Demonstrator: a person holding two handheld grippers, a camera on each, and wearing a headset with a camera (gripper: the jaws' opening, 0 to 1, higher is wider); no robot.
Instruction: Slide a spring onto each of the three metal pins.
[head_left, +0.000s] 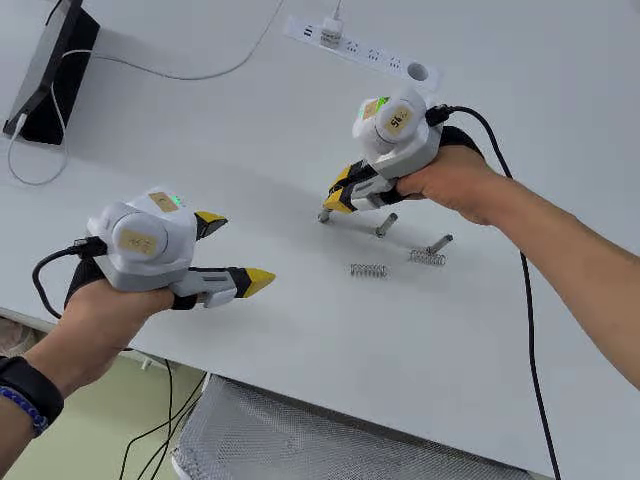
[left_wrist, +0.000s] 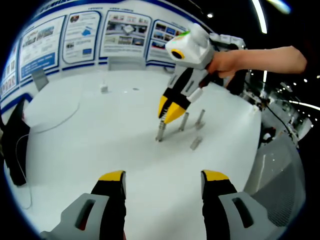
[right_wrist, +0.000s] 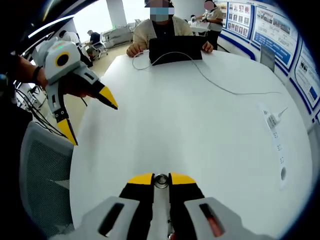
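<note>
Your right gripper (head_left: 335, 203) reaches down to the white bench (head_left: 200, 130), its yellow tips nearly pressed together. In the right gripper view (right_wrist: 161, 179) they pinch a small round metal end that looks like a spring (right_wrist: 161, 180) seen from above. In the left gripper view the right gripper (left_wrist: 170, 111) sits at the top of the first pin (left_wrist: 161, 131), which stands upright and looks ridged along its length. The first pin (head_left: 324, 215) is at the left of a row of three. The second pin (head_left: 385, 226) stands just beside it, and the third pin (head_left: 438, 243) is farther right. One loose spring (head_left: 369, 270) lies flat on the bench in front of the row. Another loose spring (head_left: 427, 258) lies against the foot of the third pin.

Your left gripper (head_left: 235, 252) hovers over the near bench edge, well apart from the pins, with its jaws spread wide and nothing between them. A power strip (head_left: 360, 45) lies at the far side.
</note>
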